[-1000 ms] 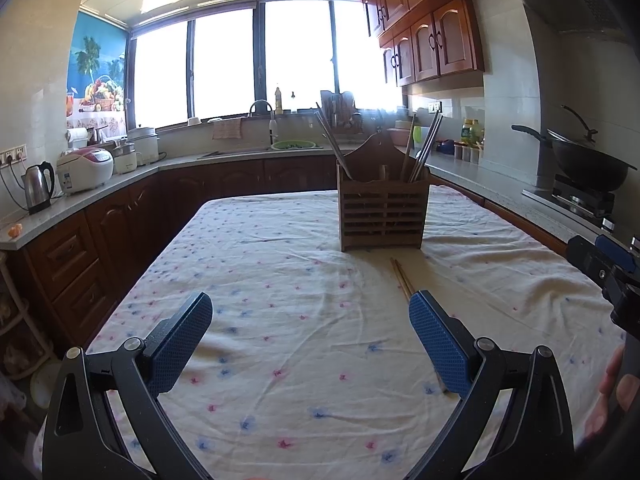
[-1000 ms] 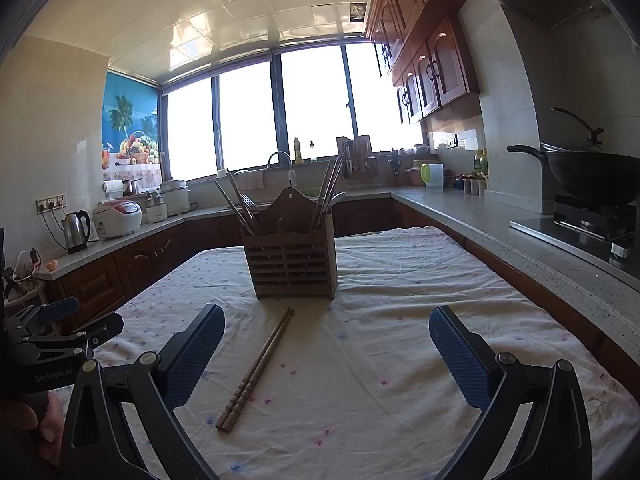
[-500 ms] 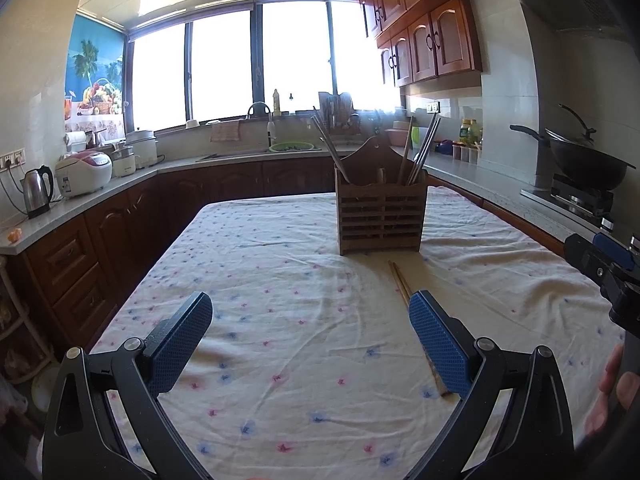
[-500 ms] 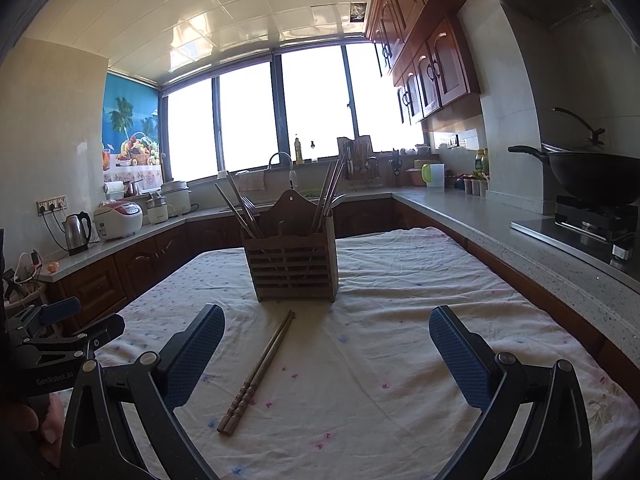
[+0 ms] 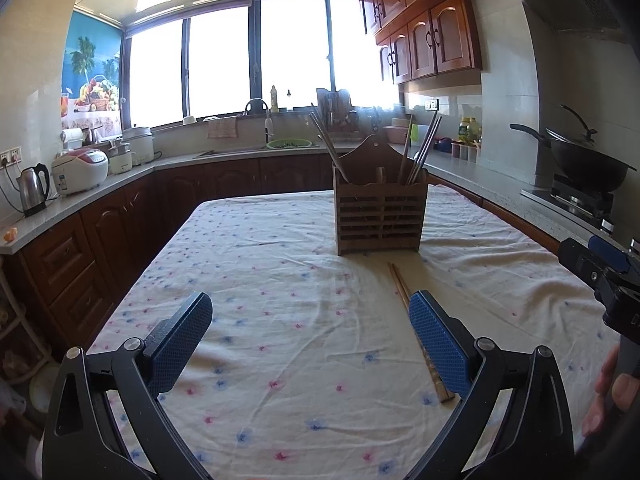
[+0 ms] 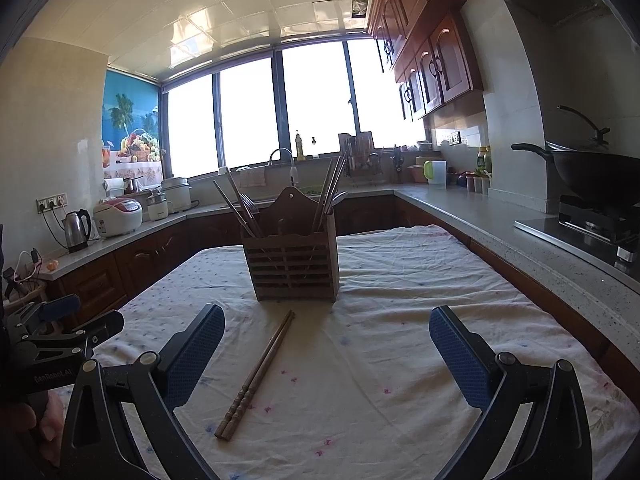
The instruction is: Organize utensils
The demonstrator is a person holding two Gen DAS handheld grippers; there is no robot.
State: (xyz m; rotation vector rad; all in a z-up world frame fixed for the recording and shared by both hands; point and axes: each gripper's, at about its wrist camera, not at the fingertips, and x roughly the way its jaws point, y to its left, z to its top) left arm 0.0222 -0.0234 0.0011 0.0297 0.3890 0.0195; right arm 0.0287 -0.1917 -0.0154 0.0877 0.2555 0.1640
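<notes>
A slatted wooden utensil holder (image 5: 380, 216) (image 6: 292, 266) stands upright on the cloth-covered table, with several chopsticks and a fork leaning out of it. A pair of wooden chopsticks (image 5: 416, 324) (image 6: 256, 372) lies flat on the cloth in front of the holder. My left gripper (image 5: 310, 340) is open above the cloth; its right finger hides part of the pair. My right gripper (image 6: 326, 354) is open too, with the pair lying just inside its left finger. Neither gripper holds anything.
The table wears a white floral cloth (image 5: 280, 300) (image 6: 420, 280). Wooden cabinets and a grey counter run round the room, with a kettle (image 5: 34, 190), a rice cooker (image 5: 80, 170) and a sink (image 5: 256, 148). A black wok (image 5: 584, 164) sits on the stove at right.
Both grippers have edged slightly forward toward the holder; the chopsticks and the holder have not moved. Both grippers stay open.
</notes>
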